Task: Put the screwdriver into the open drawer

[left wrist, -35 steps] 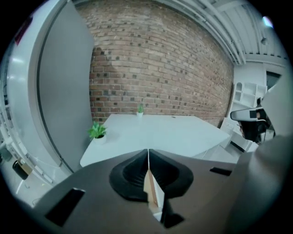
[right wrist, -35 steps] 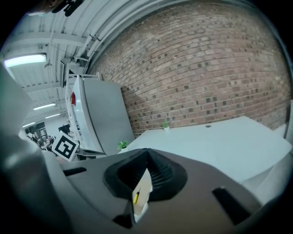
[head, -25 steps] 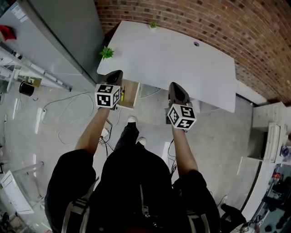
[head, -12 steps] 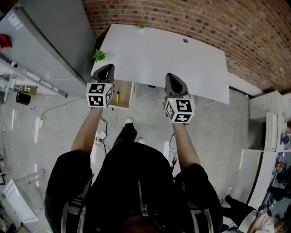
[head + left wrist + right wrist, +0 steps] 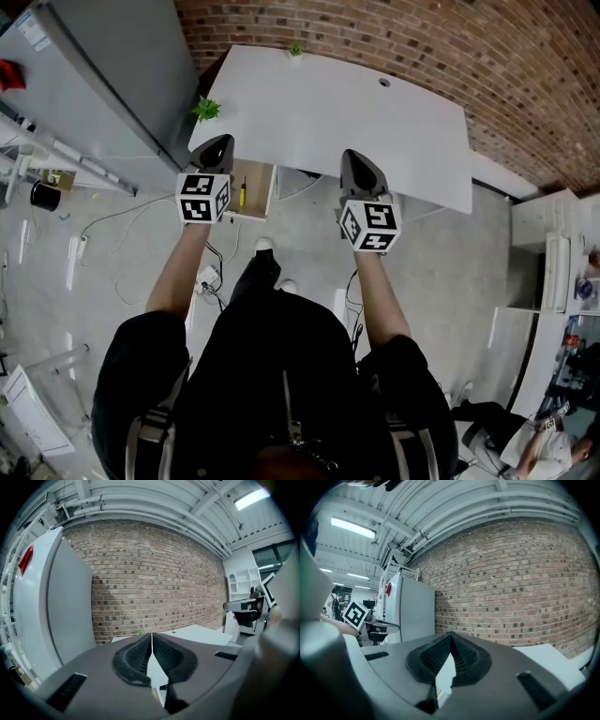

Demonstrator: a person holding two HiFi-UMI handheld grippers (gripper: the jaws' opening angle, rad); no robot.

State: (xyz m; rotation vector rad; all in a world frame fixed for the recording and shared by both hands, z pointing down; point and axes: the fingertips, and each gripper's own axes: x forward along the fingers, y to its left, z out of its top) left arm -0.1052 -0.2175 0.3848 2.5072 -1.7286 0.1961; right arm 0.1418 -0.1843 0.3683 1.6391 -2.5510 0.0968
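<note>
Head view: the wooden drawer (image 5: 262,183) stands pulled out from under the near left edge of the white table (image 5: 375,122). The screwdriver (image 5: 243,193) lies inside it, lengthwise from near to far, so the task looks done. It is small and slim, with a yellow handle and a darker end. The left gripper (image 5: 223,142) hangs just left of the drawer and the right gripper (image 5: 350,156) is well to its right; both appear raised clear, probably because nothing is left to carry.

Left gripper view: the ribbed pads (image 5: 140,656) meet with nothing between them, pointing at the brick wall (image 5: 154,583).

Right gripper view: its jaws are likewise closed and empty, facing the same wall.
</note>
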